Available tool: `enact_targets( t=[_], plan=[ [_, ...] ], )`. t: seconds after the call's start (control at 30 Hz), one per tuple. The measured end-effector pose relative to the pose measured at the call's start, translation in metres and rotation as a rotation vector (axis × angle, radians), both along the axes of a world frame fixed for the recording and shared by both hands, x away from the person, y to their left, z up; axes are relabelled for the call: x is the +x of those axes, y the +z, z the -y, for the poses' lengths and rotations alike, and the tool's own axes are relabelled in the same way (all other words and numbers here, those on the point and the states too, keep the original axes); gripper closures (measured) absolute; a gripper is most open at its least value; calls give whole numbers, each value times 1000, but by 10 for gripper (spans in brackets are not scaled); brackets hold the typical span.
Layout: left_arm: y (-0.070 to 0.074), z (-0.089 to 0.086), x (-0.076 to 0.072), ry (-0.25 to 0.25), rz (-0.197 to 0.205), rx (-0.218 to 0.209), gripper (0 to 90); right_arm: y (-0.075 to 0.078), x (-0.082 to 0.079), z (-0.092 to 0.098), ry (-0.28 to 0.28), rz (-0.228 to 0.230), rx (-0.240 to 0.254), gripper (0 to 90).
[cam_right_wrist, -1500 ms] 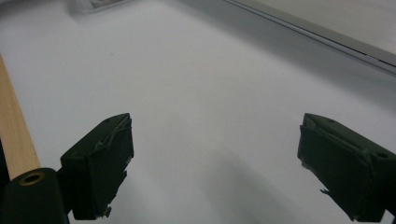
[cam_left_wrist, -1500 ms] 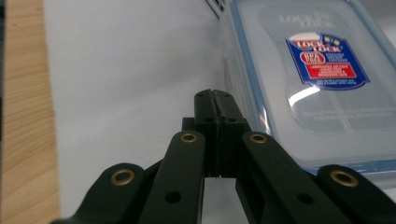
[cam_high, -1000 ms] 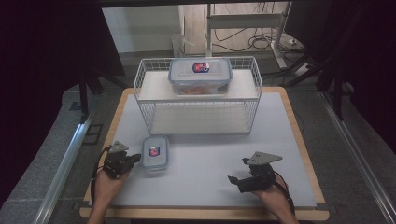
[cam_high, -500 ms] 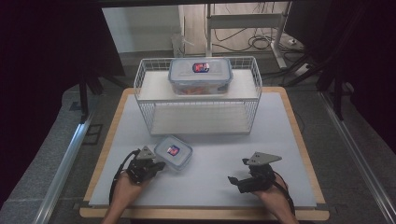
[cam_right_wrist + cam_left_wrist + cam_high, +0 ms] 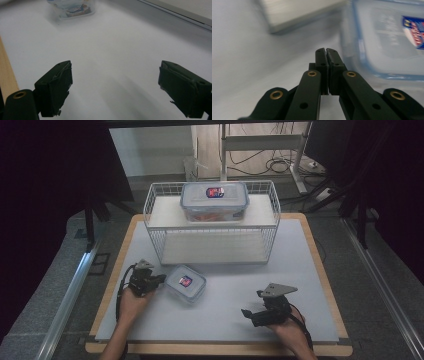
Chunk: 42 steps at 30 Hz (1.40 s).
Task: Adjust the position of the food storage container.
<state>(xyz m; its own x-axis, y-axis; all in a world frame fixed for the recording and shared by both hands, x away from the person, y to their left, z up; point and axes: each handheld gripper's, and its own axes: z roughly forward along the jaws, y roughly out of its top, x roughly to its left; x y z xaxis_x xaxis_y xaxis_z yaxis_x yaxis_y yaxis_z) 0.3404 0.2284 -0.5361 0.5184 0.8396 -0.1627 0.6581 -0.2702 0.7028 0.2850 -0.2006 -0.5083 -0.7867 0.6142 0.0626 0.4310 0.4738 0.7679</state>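
Observation:
A small clear lidded container (image 5: 185,282) with a red-blue label lies on the white table, front left of centre. My left gripper (image 5: 159,279) is shut with nothing between its jaws, its tips against the container's left edge; the left gripper view shows the container (image 5: 387,40) just right of the closed tips (image 5: 326,51). At the front right my right gripper (image 5: 248,314) stands open above bare table, and the same container (image 5: 72,7) lies far ahead in the right gripper view. A larger clear container (image 5: 214,200) with reddish contents sits on top of the white wire rack (image 5: 160,227).
The wire rack has an open lower shelf (image 5: 215,247) facing me. The table has a wooden rim (image 5: 320,257). Dark curtains, cables and a metal stand lie beyond the table's far side.
My left gripper has pushed the small container rightward and toward the rack, turning it at an angle. The right gripper has stayed put.

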Motion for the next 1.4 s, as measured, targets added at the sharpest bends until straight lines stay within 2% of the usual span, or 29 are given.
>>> enact_targets(
  t=[0.07,0.13,0.27,0.3,0.47,0.5,0.53,0.63,0.73,0.87,0.9,0.93,0.97,1.1,1.23,1.4],
  plan=[
    [1,6,-2,-15,1,35,893,0,0,1,-11,1,2,123],
    [2,9,-4,-23,-2,27,893,1,0,3,-25,5,10,123],
    [2,17,-7,-47,-8,42,892,1,1,5,-40,4,20,101],
    [2,23,-10,-73,-12,49,893,0,1,6,-44,2,20,91],
    [3,40,-18,-117,-12,63,893,-3,5,8,-55,-12,11,55],
    [5,49,-21,-142,-11,63,893,-4,5,9,-59,-15,12,49],
    [5,49,-21,-142,-11,63,893,-4,5,9,-59,-15,12,49],
    [6,63,-28,-179,-8,69,893,-3,7,11,-73,-15,10,63],
    [7,72,-32,-205,-10,64,893,0,7,13,-76,-23,16,213],
    [7,82,-35,-232,-15,47,893,7,7,12,-46,-67,12,609],
    [7,82,-35,-232,-15,47,893,7,7,12,-46,-67,12,609],
    [8,86,-36,-239,-15,47,893,9,9,10,-36,-73,-7,735],
    [8,90,-38,-256,-18,42,893,9,10,8,-38,-76,-17,777],
    [9,100,-41,-277,-18,36,892,5,17,-1,-41,-95,-28,850],
    [9,107,-45,-291,-17,27,892,0,23,-10,-46,-99,-45,852],
    [10,110,-48,-296,-19,30,892,-4,23,-13,-44,-108,-57,858]
  ],
)
